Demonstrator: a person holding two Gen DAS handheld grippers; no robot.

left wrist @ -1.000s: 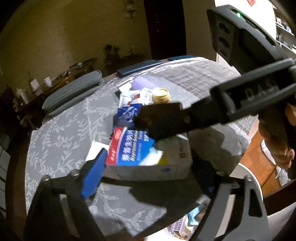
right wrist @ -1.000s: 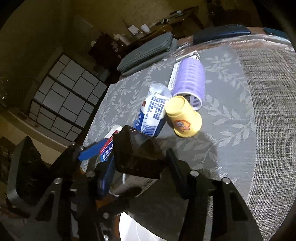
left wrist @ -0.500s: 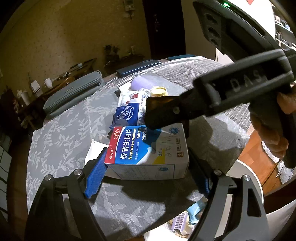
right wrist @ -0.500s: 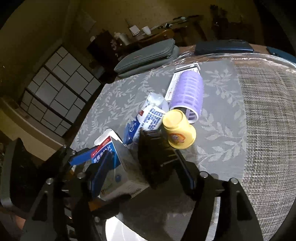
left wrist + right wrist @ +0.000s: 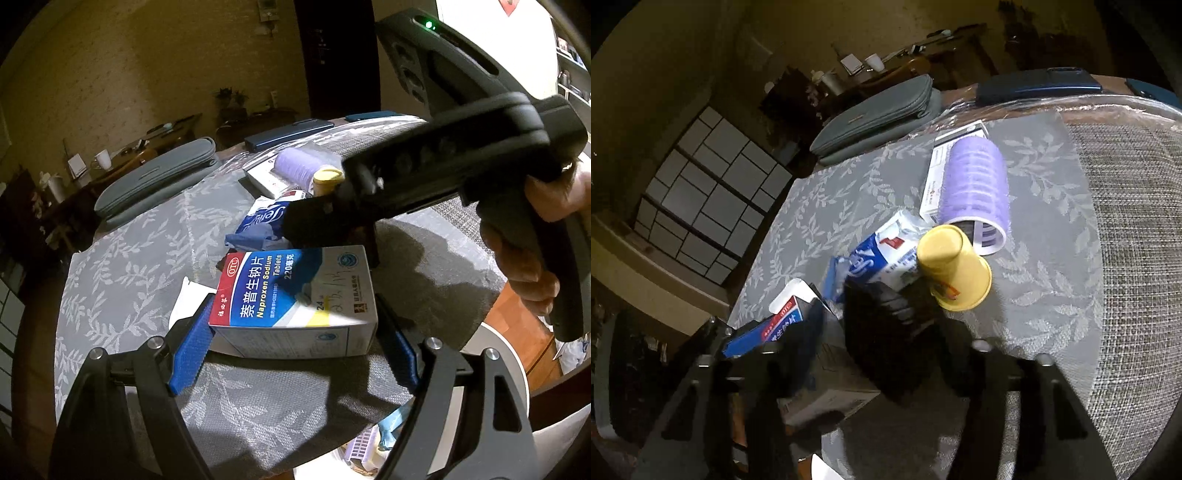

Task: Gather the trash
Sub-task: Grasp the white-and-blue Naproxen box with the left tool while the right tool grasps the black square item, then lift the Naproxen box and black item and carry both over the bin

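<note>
- The Naproxen Sodium tablet box (image 5: 295, 299) lay flat on the bench (image 5: 129, 266) between the left gripper's (image 5: 293, 350) two blue-padded fingers (image 5: 190, 354), near the bench's front edge.
- Both pads sat against the box's short ends, so the left fingers looked clamped on it, though the contact on the right side was partly in shadow.
- A white flap stuck out from under the box on the left finger's side.
- The right gripper (image 5: 882, 347) hung just beyond the box, its dark fingers (image 5: 886, 332) blurred; I could not tell whether they stood apart or together.
- In the left wrist view, a bare hand (image 5: 532, 258) held the right gripper's black handle to the right of the fingers.
- Just past the right fingers lay a crumpled blue-and-white tissue packet (image 5: 882, 254), touching the box's far side.
- An upturned yellow paper cup (image 5: 953, 269) stood beside the packet, to the right.
- Behind the cup a purple hair roller (image 5: 977, 192) lay on its side, resting across a flat white carton (image 5: 942, 166).
- Farther off, a grey zip pouch (image 5: 882, 114) and a dark blue case (image 5: 1034, 88) sat along the bench's far edge.
- Below the bench's front edge, to the right of the left fingers, a white bin (image 5: 495, 354) showed some rubbish inside.
</note>
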